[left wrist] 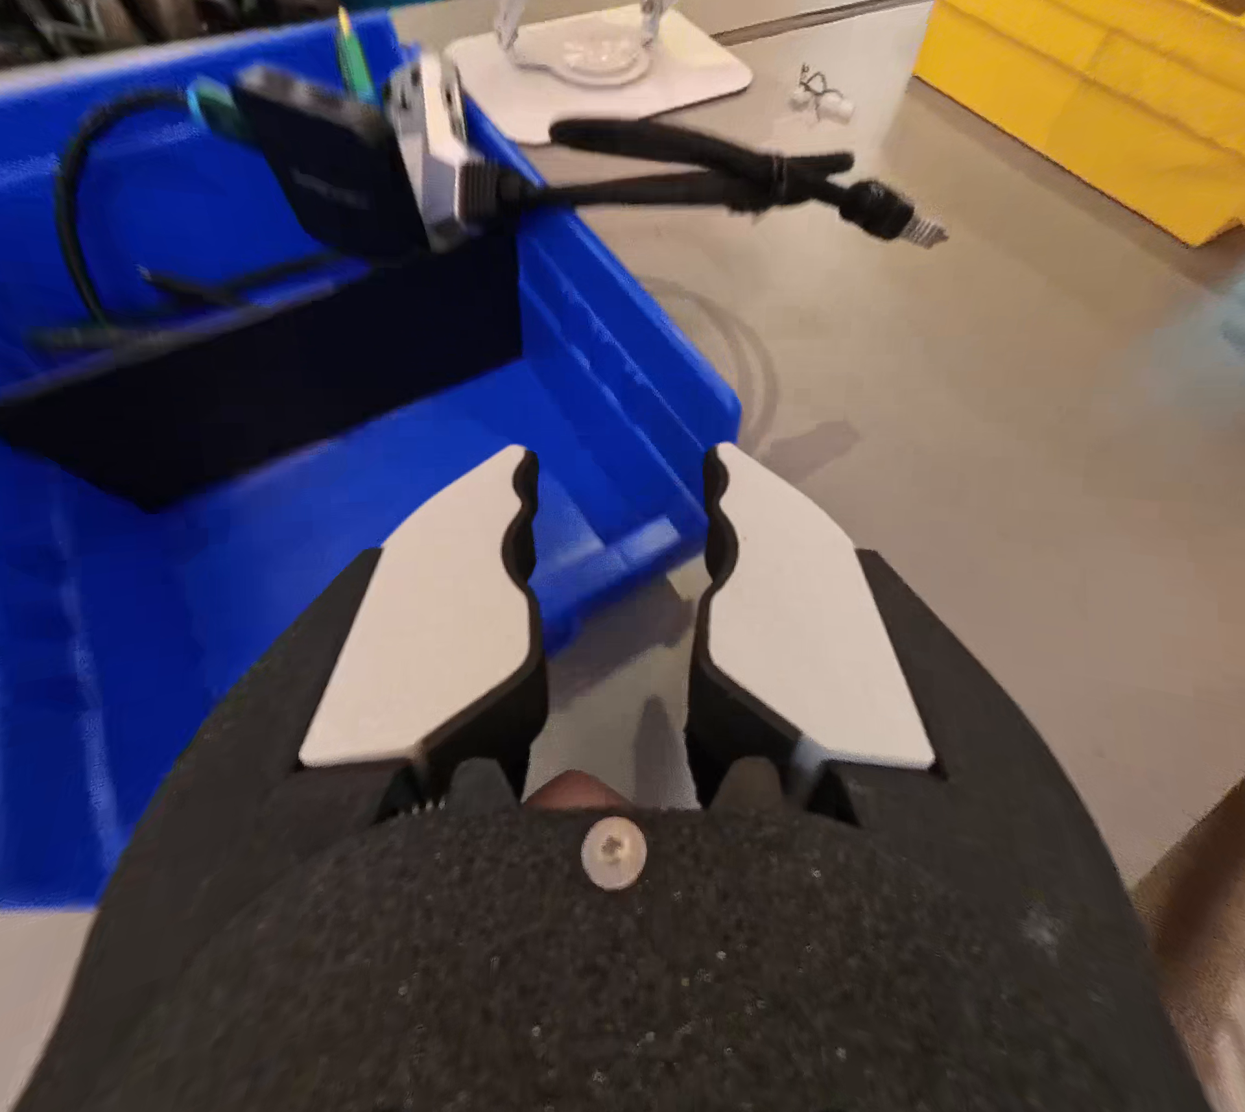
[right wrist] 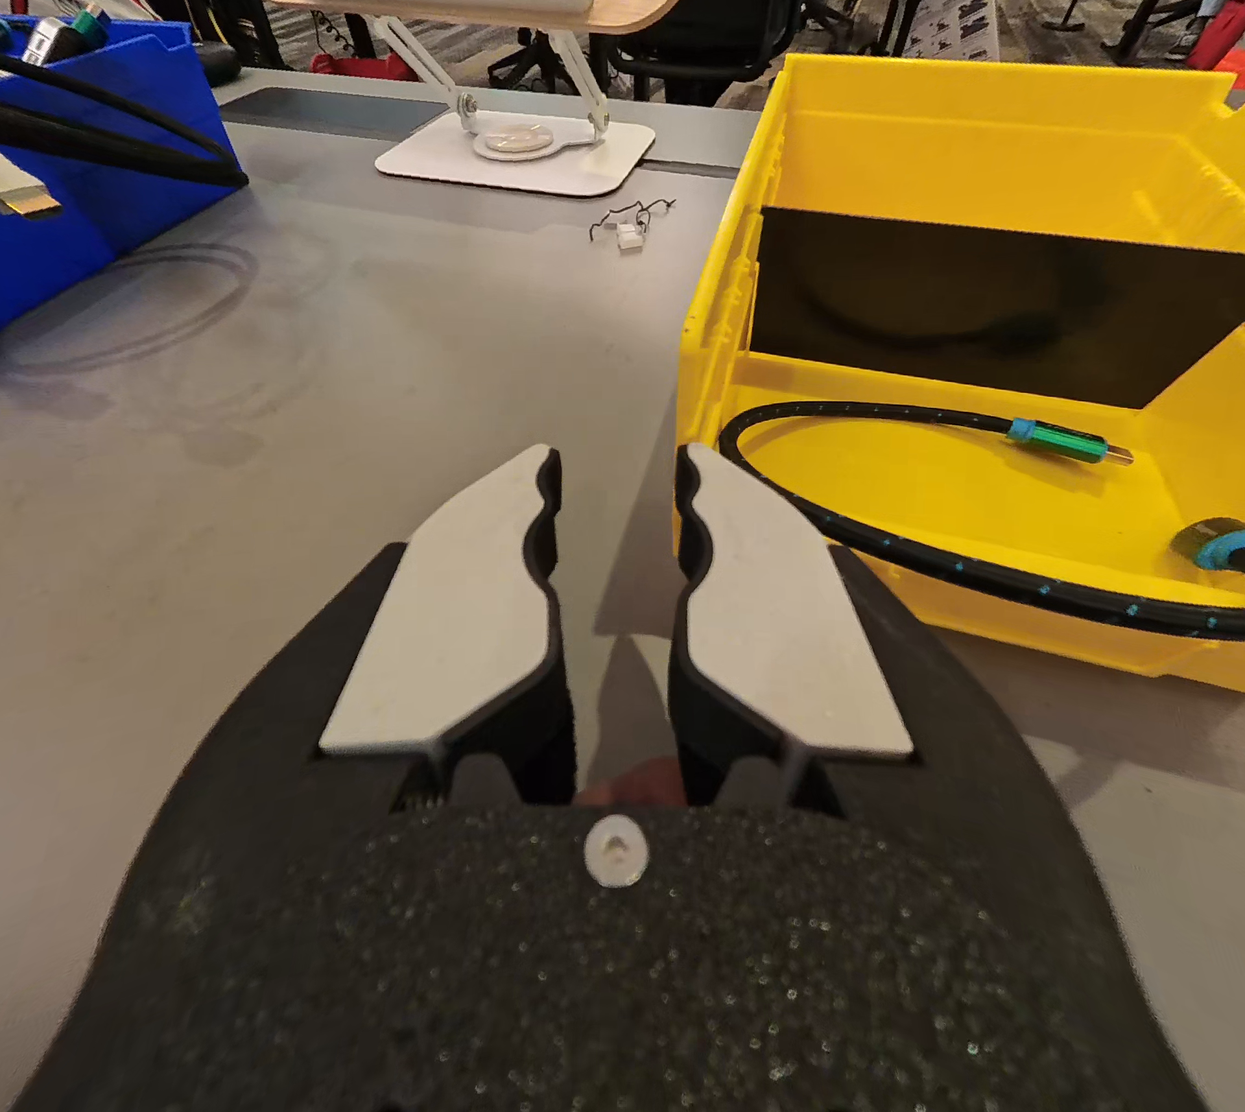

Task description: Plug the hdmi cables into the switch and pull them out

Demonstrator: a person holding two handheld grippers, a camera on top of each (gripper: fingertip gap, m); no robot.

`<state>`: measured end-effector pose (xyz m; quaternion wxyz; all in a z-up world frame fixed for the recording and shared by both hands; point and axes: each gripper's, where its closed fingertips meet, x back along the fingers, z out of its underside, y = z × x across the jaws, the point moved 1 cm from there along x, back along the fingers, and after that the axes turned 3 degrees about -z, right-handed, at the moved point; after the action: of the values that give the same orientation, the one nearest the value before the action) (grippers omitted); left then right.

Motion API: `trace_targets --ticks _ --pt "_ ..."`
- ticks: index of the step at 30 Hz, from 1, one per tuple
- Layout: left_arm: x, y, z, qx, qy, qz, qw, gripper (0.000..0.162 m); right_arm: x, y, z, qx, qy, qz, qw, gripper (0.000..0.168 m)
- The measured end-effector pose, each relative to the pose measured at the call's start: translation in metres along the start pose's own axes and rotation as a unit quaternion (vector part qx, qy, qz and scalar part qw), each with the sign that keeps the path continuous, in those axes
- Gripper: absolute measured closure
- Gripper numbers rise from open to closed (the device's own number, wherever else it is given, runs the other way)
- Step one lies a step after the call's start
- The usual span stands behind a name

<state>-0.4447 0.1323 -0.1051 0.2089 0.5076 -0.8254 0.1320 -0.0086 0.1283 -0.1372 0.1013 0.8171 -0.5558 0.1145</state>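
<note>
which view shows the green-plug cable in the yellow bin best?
Right wrist view: the green-plug cable lies in plain sight on the yellow bin floor, black cord curving to the front wall. The left wrist view shows only the bin's outside, its contents hidden.

Glossy moulded plastic forms the blue bin (left wrist: 606, 352) and yellow bin (right wrist: 943, 150). The braided cable (right wrist: 876, 547) looks like woven cloth. The grey table (right wrist: 404, 406) is matt and scuffed.

I had bare grey table (right wrist: 404, 406) between the blue bin (right wrist: 135, 136) and yellow bin (right wrist: 876, 150); the white stand (right wrist: 515, 153) blocked the far end.
</note>
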Motion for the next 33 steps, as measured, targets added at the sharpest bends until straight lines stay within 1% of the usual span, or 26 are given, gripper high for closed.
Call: trace_targets --ticks 3,6,7,9,10,12,13,14,17,18,20,21,22,24,26,28,30,33 --pt "-0.011 0.031 -0.039 -0.098 0.002 -0.003 0.995 0.109 0.001 0.002 -0.001 -0.005 -0.004 -0.012 1.000 0.137" --pt "-0.041 0.068 -0.064 -0.180 0.038 -0.009 0.983 0.106 0.003 0.004 0.000 -0.011 -0.004 -0.024 1.000 0.137" --pt "-0.052 0.077 -0.069 -0.195 0.051 -0.003 0.979 0.102 0.003 0.005 0.000 -0.014 -0.003 -0.027 1.000 0.137" --pt "-0.075 0.094 -0.076 -0.197 0.077 0.007 0.977 0.097 0.006 0.008 0.000 -0.021 -0.004 -0.033 0.999 0.137" --pt "-0.086 0.097 -0.074 -0.184 0.097 0.025 0.978 0.095 0.008 0.009 0.001 -0.023 -0.004 -0.035 0.999 0.137" --pt "-0.104 0.105 -0.064 -0.154 0.146 0.049 0.976 0.083 0.011 0.010 0.002 -0.024 -0.004 -0.035 0.999 0.136" --pt "-0.112 0.108 -0.059 -0.144 0.160 0.053 0.975 0.082 0.013 0.009 0.002 -0.021 -0.003 -0.034 0.999 0.136" --pt "-0.117 0.108 -0.054 -0.138 0.171 0.064 0.974 0.079 0.015 0.009 0.003 -0.018 -0.002 -0.032 0.999 0.136" --pt "-0.130 0.106 -0.051 -0.106 0.165 0.099 0.976 0.075 0.019 0.003 0.005 -0.018 0.001 -0.022 1.000 0.136" --pt "-0.132 0.106 -0.053 -0.094 0.155 0.109 0.977 0.074 0.019 0.002 0.005 -0.021 0.001 -0.020 1.000 0.136" --pt "-0.134 0.104 -0.055 -0.081 0.139 0.134 0.978 0.077 0.019 -0.001 0.005 -0.030 0.000 -0.023 0.999 0.136" --pt "-0.134 0.101 -0.054 -0.077 0.135 0.150 0.977 0.082 0.019 -0.001 0.005 -0.036 -0.001 -0.025 0.999 0.136" --pt "-0.133 0.098 -0.053 -0.073 0.131 0.168 0.974 0.091 0.018 0.000 0.005 -0.042 -0.002 -0.029 0.999 0.136" --pt "-0.132 0.098 -0.053 -0.083 0.122 0.165 0.975 0.091 0.016 0.002 0.004 -0.054 -0.003 -0.038 0.998 0.136" --pt "-0.129 0.098 -0.054 -0.114 0.111 0.146 0.976 0.091 0.015 0.004 0.004 -0.060 -0.004 -0.045 0.997 0.136" --pt "-0.123 0.098 -0.062 -0.155 0.087 0.120 0.977 0.091 0.015 0.007 0.003 -0.057 -0.005 -0.048 0.997 0.137" --pt "-0.110 0.099 -0.085 -0.192 0.037 0.078 0.977 0.091 0.014 0.010 0.001 -0.048 -0.010 -0.050 0.998 0.137" --pt "-0.079 0.103 -0.132 -0.236 -0.029 0.009 0.971 0.091 0.014 0.016 -0.001 -0.036 -0.014 -0.054 0.998 0.137"
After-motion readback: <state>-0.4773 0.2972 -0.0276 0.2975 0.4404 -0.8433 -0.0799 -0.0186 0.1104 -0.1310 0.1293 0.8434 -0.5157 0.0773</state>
